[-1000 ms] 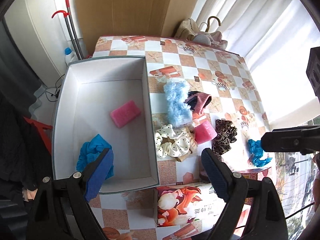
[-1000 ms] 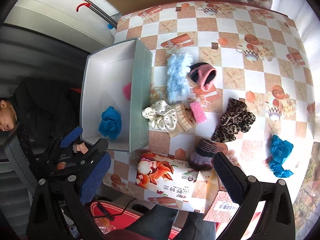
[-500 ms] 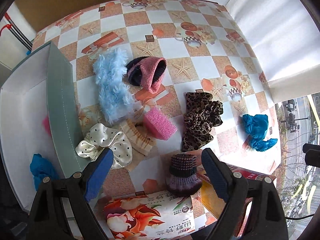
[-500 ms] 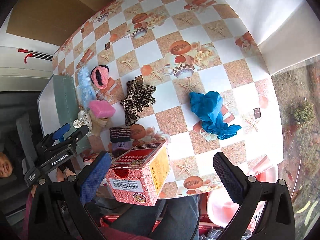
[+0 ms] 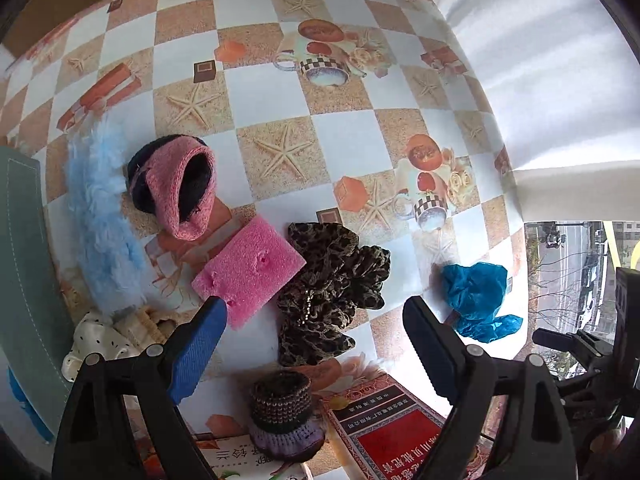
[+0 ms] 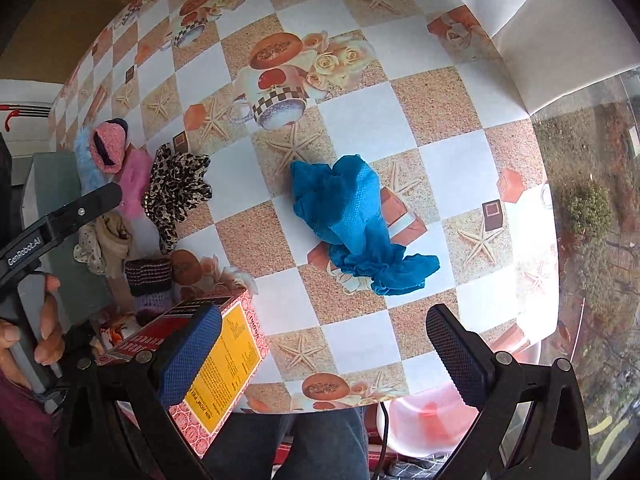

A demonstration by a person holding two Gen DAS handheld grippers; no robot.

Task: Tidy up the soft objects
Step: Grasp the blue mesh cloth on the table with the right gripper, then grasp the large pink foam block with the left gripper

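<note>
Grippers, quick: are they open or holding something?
Left gripper: open, holding nothing, above the leopard scrunchie.
Right gripper: open, holding nothing, near the blue cloth.

Both grippers had black plastic arms with small silver screws. The left gripper [image 5: 312, 336] and right gripper [image 6: 324, 354] wore blue bumpy pads.

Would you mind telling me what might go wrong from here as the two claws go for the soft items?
1. The left claw is open over the leopard scrunchie, which touches the pink sponge; closing may snag both.
2. The right claw is open near the blue cloth, but the red box sits by its left finger and might get knocked.
</note>
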